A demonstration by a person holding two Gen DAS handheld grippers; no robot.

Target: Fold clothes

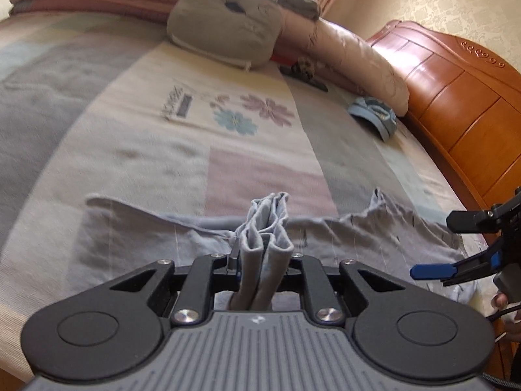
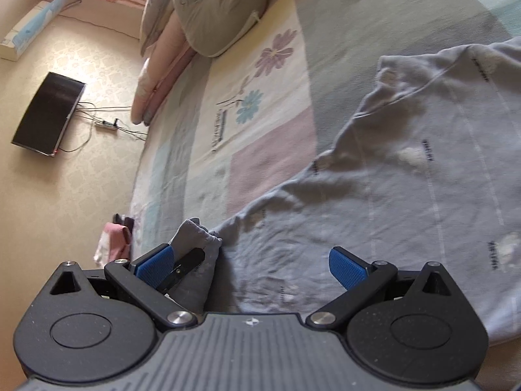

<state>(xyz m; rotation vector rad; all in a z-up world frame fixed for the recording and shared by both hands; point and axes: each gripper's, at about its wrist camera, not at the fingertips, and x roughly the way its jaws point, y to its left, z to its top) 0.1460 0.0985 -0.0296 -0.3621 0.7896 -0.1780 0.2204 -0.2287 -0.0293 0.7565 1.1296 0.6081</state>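
Left tool (image 1: pixel 264 260) clamped tight on a bunched fold of the grey shirt (image 2: pixel 423 169), which sprawls across the bed (image 1: pixel 130 150) just ahead. Right tool (image 2: pixel 257 260) gapes wide, holding nothing, over the shirt's near edge.

left black two-finger gripper (image 1: pixel 264 260): grey ribbed housing, round black hubs, silver screws, small white logo | right black two-finger gripper (image 2: pixel 254 262): same build, blue textured fingertip pads (image 2: pixel 346 265) | black cable, possibly braided, at lower edge
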